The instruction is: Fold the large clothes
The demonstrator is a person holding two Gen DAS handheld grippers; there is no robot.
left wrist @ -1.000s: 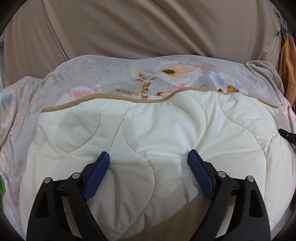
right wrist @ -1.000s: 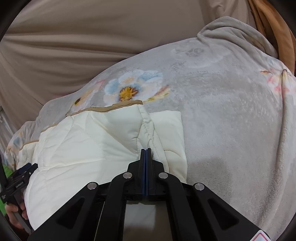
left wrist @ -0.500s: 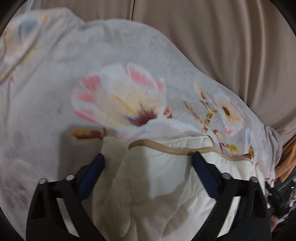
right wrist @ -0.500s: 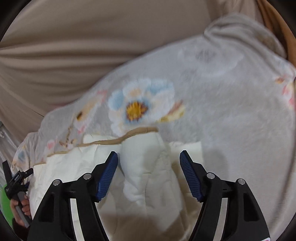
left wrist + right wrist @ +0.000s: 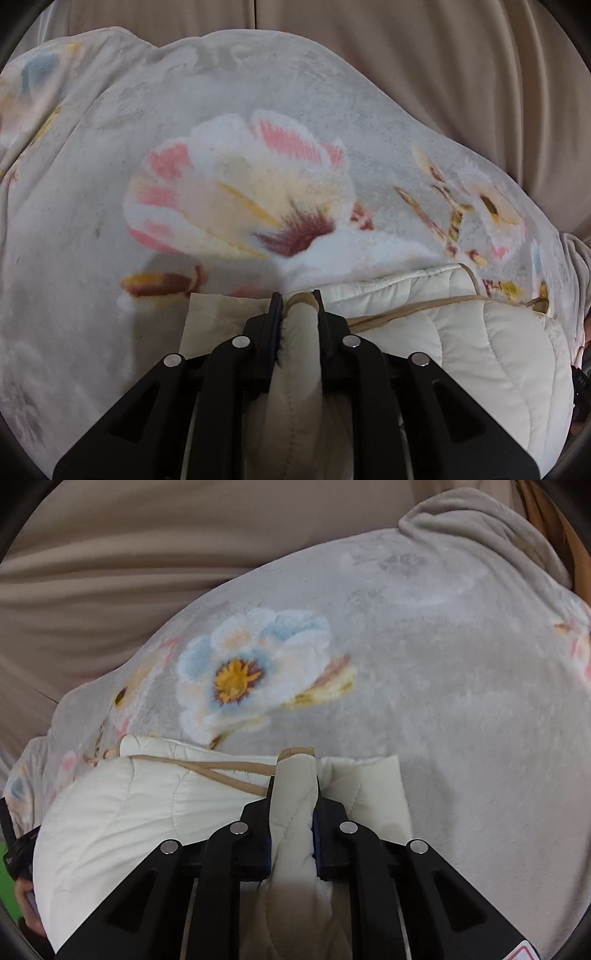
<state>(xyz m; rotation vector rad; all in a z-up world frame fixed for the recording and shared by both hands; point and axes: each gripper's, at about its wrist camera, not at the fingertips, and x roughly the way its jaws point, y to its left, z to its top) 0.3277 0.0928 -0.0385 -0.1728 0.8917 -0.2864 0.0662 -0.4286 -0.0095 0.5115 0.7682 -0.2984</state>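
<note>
A cream quilted garment (image 5: 491,354) with tan trim lies folded on a grey floral blanket (image 5: 110,184). My left gripper (image 5: 298,306) is shut on the garment's left corner, a thick fold pinched between the jaws. In the right wrist view the same garment (image 5: 147,812) spreads to the left, and my right gripper (image 5: 293,786) is shut on its right corner, with the tan trim (image 5: 295,753) poking out above the fingers. A lower layer of the garment (image 5: 373,786) lies flat on the blanket to the right of the gripper.
The floral blanket (image 5: 443,701) covers the whole work surface and bulges upward. Beige curtains (image 5: 443,55) hang close behind it. An orange cloth (image 5: 546,513) hangs at the far right. The left gripper's handle and hand (image 5: 20,849) show at the left edge.
Both grippers were open half a second ago, straddling the garment's corners; both have now closed on those corners. The left gripper earlier moved from the garment's middle to its left corner.
</note>
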